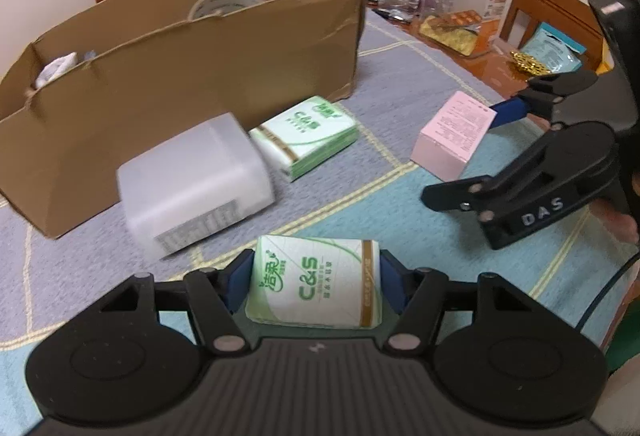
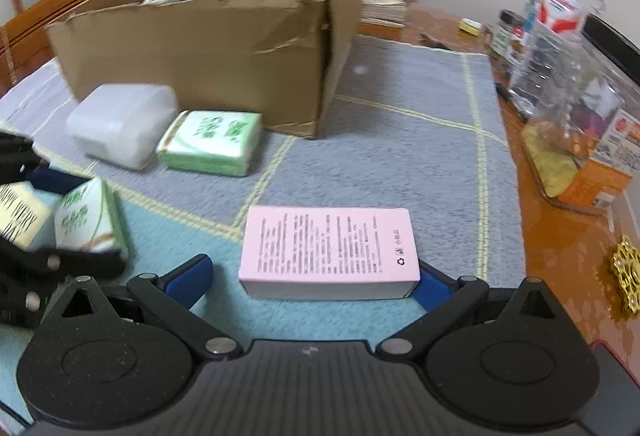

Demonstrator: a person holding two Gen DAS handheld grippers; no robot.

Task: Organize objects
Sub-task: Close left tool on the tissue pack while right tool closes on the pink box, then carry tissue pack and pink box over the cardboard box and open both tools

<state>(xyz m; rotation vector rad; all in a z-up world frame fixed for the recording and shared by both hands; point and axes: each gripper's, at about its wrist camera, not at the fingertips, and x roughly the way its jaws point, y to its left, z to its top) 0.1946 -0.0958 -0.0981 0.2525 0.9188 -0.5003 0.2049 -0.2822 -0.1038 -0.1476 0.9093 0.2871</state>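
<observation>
Pinching a green-and-white tissue pack (image 1: 316, 284) at lower centre, the left gripper (image 1: 314, 286) seems bound for the open brown cardboard box (image 1: 180, 76), while the right gripper (image 2: 316, 284), jaws spread, straddles the pink rectangular carton (image 2: 328, 248).

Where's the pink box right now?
In the right wrist view, the pink box lies flat on the blue mat, between the open right hand-held gripper fingers, not gripped yet.

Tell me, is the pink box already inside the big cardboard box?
No, the pink box lies on the blue mat between the right gripper's open jaws, apart from the cardboard box.
</observation>
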